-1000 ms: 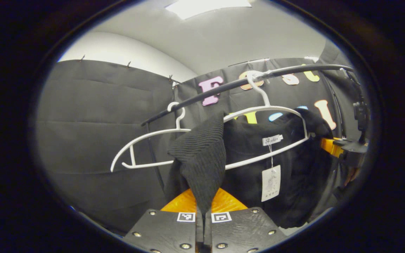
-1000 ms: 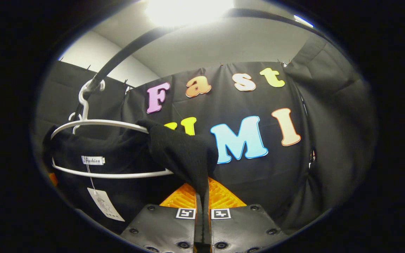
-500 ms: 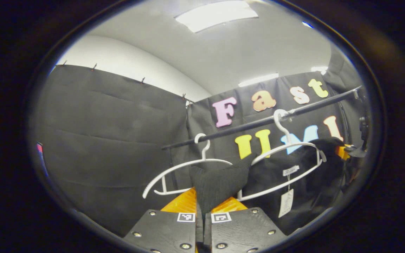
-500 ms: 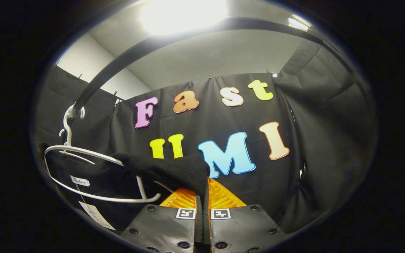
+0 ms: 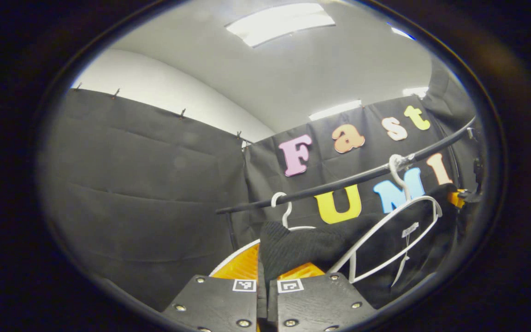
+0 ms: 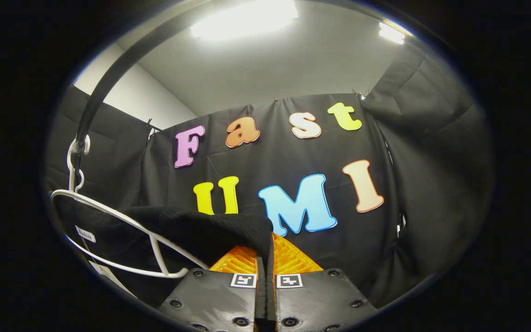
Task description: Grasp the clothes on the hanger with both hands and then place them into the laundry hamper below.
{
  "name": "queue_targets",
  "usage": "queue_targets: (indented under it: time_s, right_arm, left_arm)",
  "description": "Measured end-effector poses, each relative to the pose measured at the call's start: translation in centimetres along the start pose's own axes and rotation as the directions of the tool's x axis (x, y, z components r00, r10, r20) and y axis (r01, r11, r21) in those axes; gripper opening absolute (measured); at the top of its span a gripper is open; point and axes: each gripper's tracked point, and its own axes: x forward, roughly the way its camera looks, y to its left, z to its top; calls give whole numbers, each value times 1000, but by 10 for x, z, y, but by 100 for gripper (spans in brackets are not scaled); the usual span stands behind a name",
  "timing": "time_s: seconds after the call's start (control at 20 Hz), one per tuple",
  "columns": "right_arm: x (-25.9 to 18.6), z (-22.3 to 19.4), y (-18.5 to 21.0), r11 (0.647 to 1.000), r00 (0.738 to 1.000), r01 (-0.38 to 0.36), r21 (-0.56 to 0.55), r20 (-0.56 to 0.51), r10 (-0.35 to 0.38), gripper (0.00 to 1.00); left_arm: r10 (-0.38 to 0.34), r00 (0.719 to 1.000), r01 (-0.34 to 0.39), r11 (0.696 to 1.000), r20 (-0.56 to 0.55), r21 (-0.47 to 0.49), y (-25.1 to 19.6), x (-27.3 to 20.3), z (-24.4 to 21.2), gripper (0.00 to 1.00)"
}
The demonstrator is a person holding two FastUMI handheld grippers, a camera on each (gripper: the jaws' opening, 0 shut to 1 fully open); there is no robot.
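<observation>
A black knit garment stretches from my left gripper across to a white hanger on the black rail. Both fingers of the left gripper are shut on one shoulder of it. In the right gripper view the same garment runs from the hanger to my right gripper, which is shut on the other shoulder. The hanger's near end sticks out bare of cloth. A white label shows at the collar. The right gripper also appears far right in the left gripper view.
A second white hanger hangs bare on the rail just behind the garment. The rail curves overhead at the left of the right gripper view. Black cloth walls close the booth on all sides, with ceiling lights above.
Both grippers have drawn back from the hanger with the garment's shoulders, stretching the cloth. The hanger now looks smaller, tilted and off to the side, and its right end has come bare.
</observation>
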Motion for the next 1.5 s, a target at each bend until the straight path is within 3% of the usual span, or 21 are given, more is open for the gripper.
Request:
queue_targets:
  time_s: [0.35, 0.5, 0.7, 1.05, 1.5]
  right_arm:
    - [18, -54, -2, 999, 990, -42, 14, -133, 43, 0]
    - [14, -76, -1, 999, 979, -49, 1, -196, 48, 0]
    - [-1, -93, -1, 998, 971, -50, -28, -235, 42, 2]
    - [-38, -115, -4, 997, 959, -45, -64, -283, 25, 2]
    - [-100, -131, -3, 997, 941, -28, -74, -339, 2, 2]
  left_arm:
    - [-99, 989, 90, 992, -107, -85, 0, 23, -59, 2]
    - [-121, 983, 112, 991, -139, -69, -2, 19, -78, 4]
    - [-120, 980, 116, 993, -162, -32, 0, 7, -95, 4]
    - [-123, 967, 112, 992, -223, -61, 2, -20, -128, 2]
    - [-202, 942, 180, 978, -269, -104, -17, -54, -149, 4]
